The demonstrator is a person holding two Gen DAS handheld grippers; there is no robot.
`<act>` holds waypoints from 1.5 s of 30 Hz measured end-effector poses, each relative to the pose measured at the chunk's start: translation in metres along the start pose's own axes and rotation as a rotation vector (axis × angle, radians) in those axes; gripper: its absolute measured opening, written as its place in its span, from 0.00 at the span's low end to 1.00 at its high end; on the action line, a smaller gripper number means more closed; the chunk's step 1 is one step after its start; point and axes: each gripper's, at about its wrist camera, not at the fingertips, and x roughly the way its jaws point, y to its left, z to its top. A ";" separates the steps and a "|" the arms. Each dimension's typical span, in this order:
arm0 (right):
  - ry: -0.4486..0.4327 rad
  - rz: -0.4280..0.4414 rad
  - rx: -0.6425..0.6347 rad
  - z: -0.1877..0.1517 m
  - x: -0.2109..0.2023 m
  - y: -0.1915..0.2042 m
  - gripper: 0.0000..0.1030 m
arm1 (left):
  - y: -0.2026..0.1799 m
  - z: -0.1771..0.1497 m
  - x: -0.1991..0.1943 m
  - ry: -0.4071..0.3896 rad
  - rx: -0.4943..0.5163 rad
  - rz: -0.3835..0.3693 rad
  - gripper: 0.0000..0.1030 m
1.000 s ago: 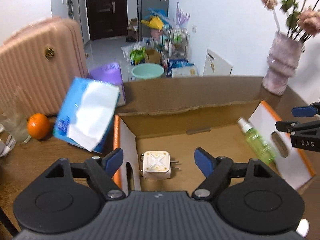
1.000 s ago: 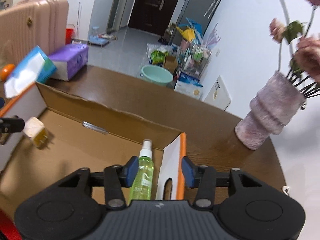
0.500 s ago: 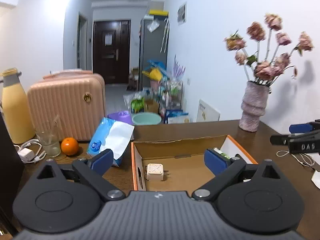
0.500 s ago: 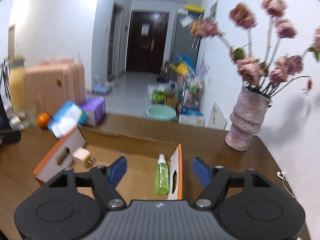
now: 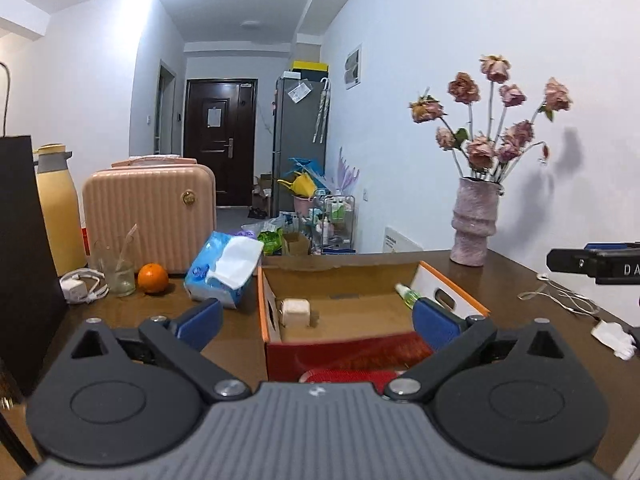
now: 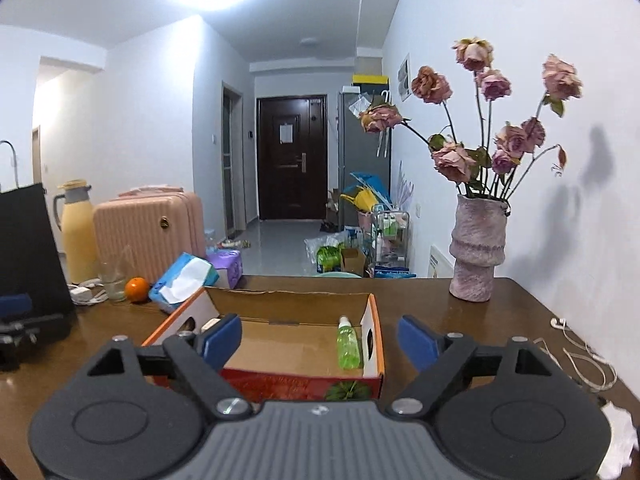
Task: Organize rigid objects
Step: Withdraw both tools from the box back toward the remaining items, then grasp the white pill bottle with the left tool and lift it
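Your cardboard box (image 5: 372, 344) sits on the table (image 5: 240, 336) and already holds two rigid things: the white charger (image 5: 295, 312) against its left wall and the green spray bottle (image 6: 347, 342) lying along its right wall. Both look placed. Your left gripper (image 5: 316, 322) and right gripper (image 6: 320, 338) hang just in front of the box, jaws apart and opening wider, nothing between them. Left of the box, an orange (image 5: 153, 278), a glass (image 5: 116, 270) and a tissue pack (image 5: 224, 270) remain out; judge whether any belong inside.
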 end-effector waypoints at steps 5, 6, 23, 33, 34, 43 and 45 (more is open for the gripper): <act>-0.017 0.011 0.021 -0.032 -0.038 0.005 0.86 | -0.012 -0.033 -0.042 -0.024 0.038 -0.001 1.00; -0.024 0.008 0.020 -0.039 -0.045 0.007 0.86 | -0.016 -0.040 -0.051 -0.035 0.050 -0.003 1.00; 0.094 0.043 0.092 -0.154 -0.093 0.029 0.88 | -0.029 -0.123 -0.076 0.072 0.014 -0.131 1.00; 0.165 0.098 0.107 -0.161 -0.048 0.032 0.78 | -0.038 -0.118 -0.014 0.172 -0.015 -0.222 0.83; 0.173 0.101 0.102 -0.162 -0.042 0.033 0.77 | -0.038 -0.116 -0.005 0.183 -0.024 -0.227 0.78; 0.219 0.109 0.113 -0.163 0.007 0.025 0.65 | -0.060 -0.096 0.064 0.250 -0.044 -0.313 0.53; 0.217 0.111 0.129 -0.163 0.010 0.019 0.61 | -0.067 -0.094 0.077 0.281 -0.060 -0.340 0.50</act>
